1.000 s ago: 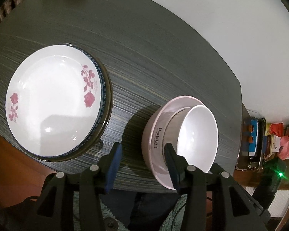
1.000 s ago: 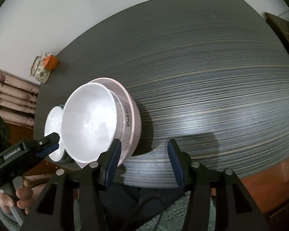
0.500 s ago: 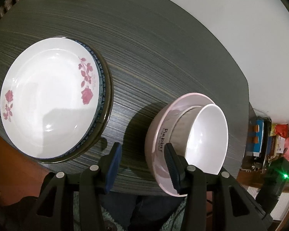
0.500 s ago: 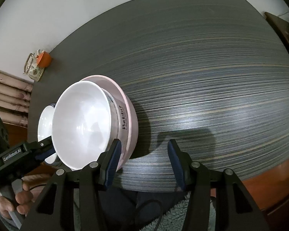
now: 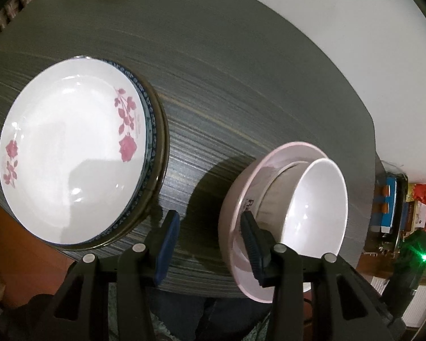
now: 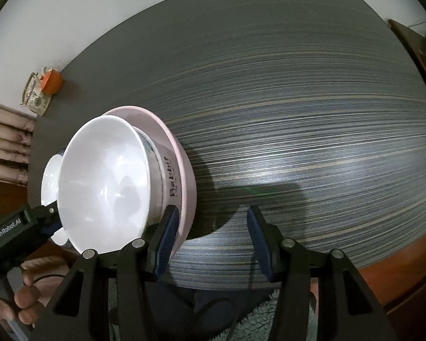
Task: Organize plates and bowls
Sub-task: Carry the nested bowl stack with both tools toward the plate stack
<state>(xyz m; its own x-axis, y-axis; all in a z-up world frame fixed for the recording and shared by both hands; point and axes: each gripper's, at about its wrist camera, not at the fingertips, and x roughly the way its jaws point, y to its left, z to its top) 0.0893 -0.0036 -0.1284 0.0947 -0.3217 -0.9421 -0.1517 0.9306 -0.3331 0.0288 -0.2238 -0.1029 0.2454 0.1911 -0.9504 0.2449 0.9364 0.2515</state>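
Observation:
A white plate with pink flowers (image 5: 68,153) tops a plate stack at the table's near left edge; part of it shows in the right wrist view (image 6: 49,176). A white bowl (image 5: 315,207) is nested in a pink bowl (image 5: 235,199) marked "Rabbit", to the right; both show in the right wrist view, white bowl (image 6: 102,182), pink bowl (image 6: 184,176). My left gripper (image 5: 210,233) is open and empty, between the plates and the bowls, its right finger in front of the pink rim. My right gripper (image 6: 210,230) is open and empty, just right of the bowls.
The dark striped table (image 6: 298,113) stretches far and right. An orange item on a small patterned holder (image 6: 47,85) sits at the far left corner by the white wall. Shelves with packages (image 5: 394,207) stand beyond the table's right edge.
Both grippers have shifted slightly nearer the bowl stack, which looks larger now. The left gripper's right finger now overlaps the pink rim. Plates and bowls have not moved.

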